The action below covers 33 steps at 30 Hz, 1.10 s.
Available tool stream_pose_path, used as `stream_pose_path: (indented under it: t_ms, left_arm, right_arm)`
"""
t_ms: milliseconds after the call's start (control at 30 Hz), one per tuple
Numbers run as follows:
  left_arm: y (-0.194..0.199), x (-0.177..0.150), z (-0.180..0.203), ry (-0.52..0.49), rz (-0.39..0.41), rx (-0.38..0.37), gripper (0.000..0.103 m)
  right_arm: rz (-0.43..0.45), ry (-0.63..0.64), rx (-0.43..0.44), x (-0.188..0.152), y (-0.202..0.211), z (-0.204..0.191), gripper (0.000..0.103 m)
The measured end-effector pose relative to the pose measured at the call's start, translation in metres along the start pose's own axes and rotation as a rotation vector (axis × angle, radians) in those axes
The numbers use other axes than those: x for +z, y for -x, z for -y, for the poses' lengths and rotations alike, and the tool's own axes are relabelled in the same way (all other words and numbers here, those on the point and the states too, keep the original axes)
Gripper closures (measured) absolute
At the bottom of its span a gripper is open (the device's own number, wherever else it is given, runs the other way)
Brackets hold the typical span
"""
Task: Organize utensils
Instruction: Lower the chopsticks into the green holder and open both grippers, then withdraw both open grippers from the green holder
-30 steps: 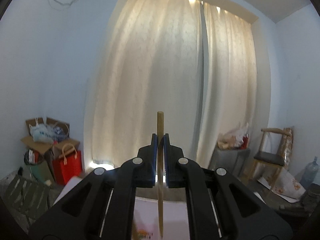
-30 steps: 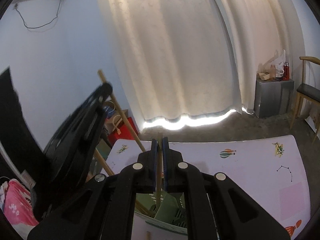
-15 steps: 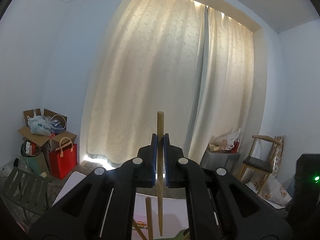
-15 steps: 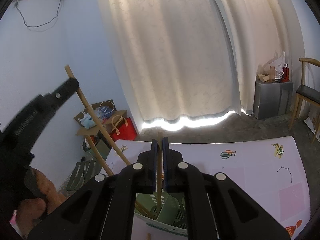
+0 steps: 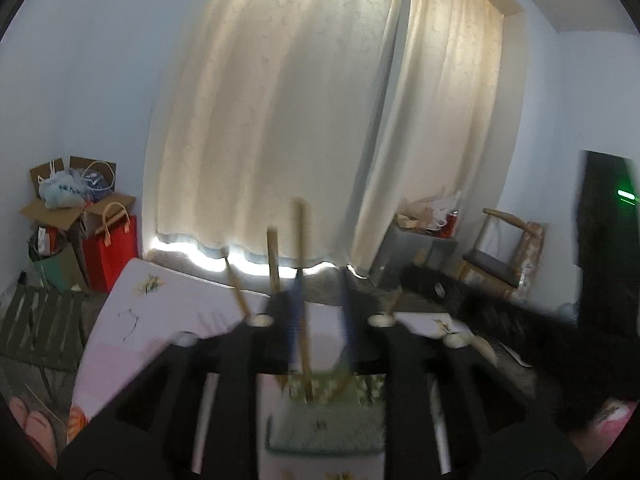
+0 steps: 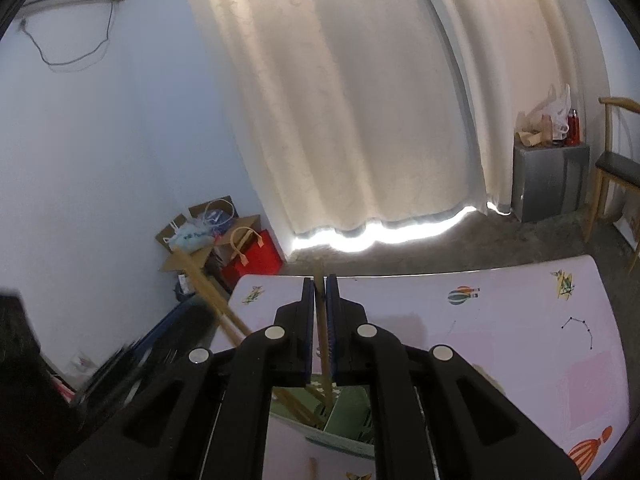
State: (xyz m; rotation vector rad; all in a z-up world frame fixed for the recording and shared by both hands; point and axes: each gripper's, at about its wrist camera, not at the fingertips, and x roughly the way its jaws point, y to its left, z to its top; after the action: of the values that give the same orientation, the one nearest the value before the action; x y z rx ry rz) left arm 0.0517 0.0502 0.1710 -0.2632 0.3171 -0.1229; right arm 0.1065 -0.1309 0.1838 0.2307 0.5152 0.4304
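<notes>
- Chopstick (image 6: 320,320) is being pinched by the right claw (image 6: 319,316) over the green holder (image 6: 348,412).
- Left claw (image 5: 320,320) is opening beside another chopstick (image 5: 301,280).
- Pink surface (image 6: 500,320) is showing balloon stickers; no readable writing.

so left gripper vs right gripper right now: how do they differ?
Jaws: the left gripper shows a clear gap and is opening; the right gripper is shut.
Load: a chopstick stands loose in the left's gap by one pad; the right clamps its chopstick.
Image: the left view is smeared, the right's sharp.
Shared: both sit over the green holder on the pink table.
</notes>
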Motion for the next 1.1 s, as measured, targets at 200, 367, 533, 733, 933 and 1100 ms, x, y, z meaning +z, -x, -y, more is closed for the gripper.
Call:
stream_pose_path:
  t_ms: [200,367,533,733,933,1100]
  left_arm:
    - [0.034,-0.029,-0.023,0.118,-0.188,-0.044,0.071]
    - [-0.025,-0.098,-0.034,0.127,-0.619,-0.002,0.082]
    - [-0.057,-0.142,-0.03,0.047,-0.75,0.1,0.083]
    - [-0.064,-0.148,-0.007,-0.05,-0.729,0.184,0.094]
    - [-0.065,-0.15,-0.016,0.053,-0.736,0.151,0.1]
    - [-0.022,-0.107,-0.017,0.117,-0.535,0.061,0.1]
  right_arm:
    - [0.049,-0.053,0.021,0.006,0.023,0.009,0.085]
    - [0.072,-0.068,0.024,0.006,0.046,0.01,0.08]
    - [0.103,-0.032,-0.032,-0.013,0.081,0.011,0.078]
    - [0.065,-0.048,-0.103,-0.054,0.11,0.029,0.077]
    - [-0.042,-0.13,-0.121,-0.09,0.104,0.049,0.077]
    - [-0.043,-0.146,-0.117,-0.092,0.104,0.054,0.077]
